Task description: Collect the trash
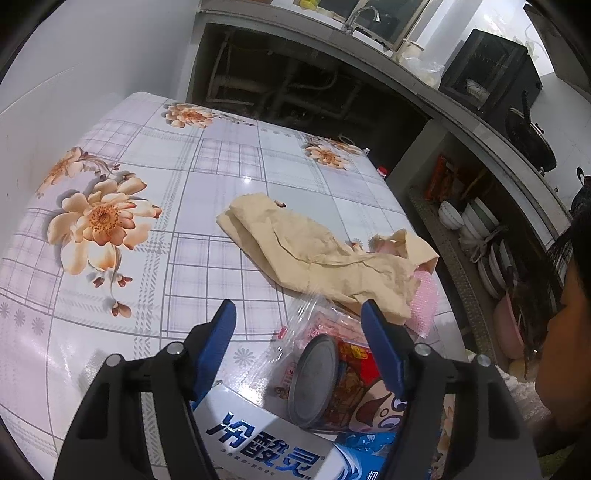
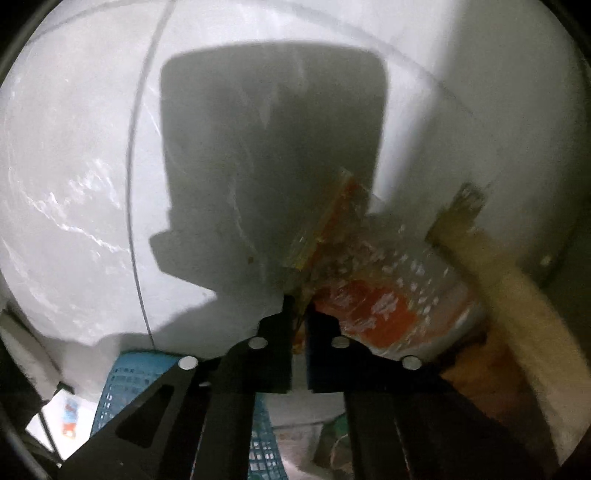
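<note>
In the left wrist view, my left gripper point(image 1: 299, 314) is open above the table's near edge. Between and below its blue fingers lie a red tin can with a grey lid point(image 1: 325, 384), a clear plastic wrapper point(image 1: 314, 325) and a white and blue toothpaste box point(image 1: 266, 443). A crumpled beige paper bag point(image 1: 314, 251) with pink bubble wrap point(image 1: 424, 299) lies just beyond. In the right wrist view, my right gripper point(image 2: 301, 302) is shut on a clear plastic wrapper with red and orange print point(image 2: 362, 280), held close to a white wall.
The table has a floral plaid cover point(image 1: 147, 221). A concrete counter with a sink point(image 1: 362, 22), shelves of bowls point(image 1: 476, 229) and a person's head point(image 1: 569, 332) are on the right. A blue plastic basket point(image 2: 122, 387) sits below the right gripper. A beige sleeve point(image 2: 517, 295) is at right.
</note>
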{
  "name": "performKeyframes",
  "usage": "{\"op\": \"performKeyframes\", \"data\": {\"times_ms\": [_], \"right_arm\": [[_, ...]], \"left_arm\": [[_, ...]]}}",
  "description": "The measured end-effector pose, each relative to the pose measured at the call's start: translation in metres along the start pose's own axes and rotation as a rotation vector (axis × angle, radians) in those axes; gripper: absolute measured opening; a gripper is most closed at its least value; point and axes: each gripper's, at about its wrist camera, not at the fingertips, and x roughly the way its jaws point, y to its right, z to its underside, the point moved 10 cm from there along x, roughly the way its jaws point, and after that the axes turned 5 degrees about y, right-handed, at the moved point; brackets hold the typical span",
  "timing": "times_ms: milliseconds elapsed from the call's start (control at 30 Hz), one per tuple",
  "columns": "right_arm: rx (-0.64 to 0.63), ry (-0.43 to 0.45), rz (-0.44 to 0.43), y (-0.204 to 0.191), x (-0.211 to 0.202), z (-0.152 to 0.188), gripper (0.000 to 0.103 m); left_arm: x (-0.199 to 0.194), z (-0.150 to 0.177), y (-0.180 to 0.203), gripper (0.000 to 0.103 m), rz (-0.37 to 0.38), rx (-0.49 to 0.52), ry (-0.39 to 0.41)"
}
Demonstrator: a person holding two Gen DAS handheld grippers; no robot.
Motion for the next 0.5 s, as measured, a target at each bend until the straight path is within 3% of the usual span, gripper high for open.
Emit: {"op": "performKeyframes", "data": {"times_ms": [300,500], "right_arm": [[-0.006,0.284,0.049,0.000,-0.115,-0.024,0.000],[0.031,0.503,0.056,-0.021,-0.211,0.000,0.000]], "left_arm": [[-0.018,-0.002,0.007,0.063,0.063,0.005,0.032],[-0.046,-0.006,0.007,0.061,0.126,-0.002,0.081]]}}
